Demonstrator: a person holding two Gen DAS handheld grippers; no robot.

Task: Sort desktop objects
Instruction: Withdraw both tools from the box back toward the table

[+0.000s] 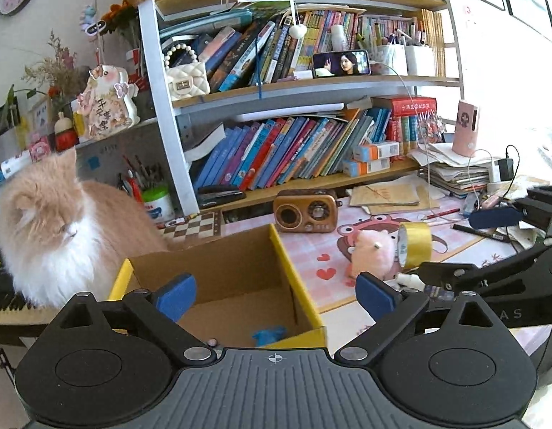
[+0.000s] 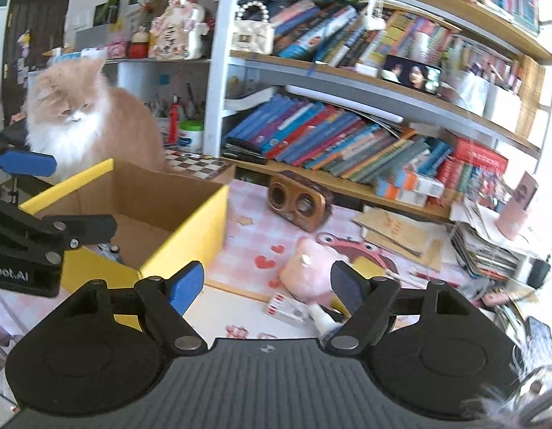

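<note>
Here, left hand-held gripper [image 1: 276, 295] wide open, empty, over the box [image 1: 293, 279]. Right hand-held gripper [image 2: 267, 282] also wide open, empty, above the worktop [image 2: 247, 236] near the pink plush [image 2: 304, 271]. Tape roll [image 1: 415, 245] beside plush. Cat [image 1: 50, 228] behind box.

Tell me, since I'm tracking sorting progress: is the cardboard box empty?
Not empty. The left wrist view shows a blue item lying on the floor of the cardboard box; most of its floor is bare.
</note>
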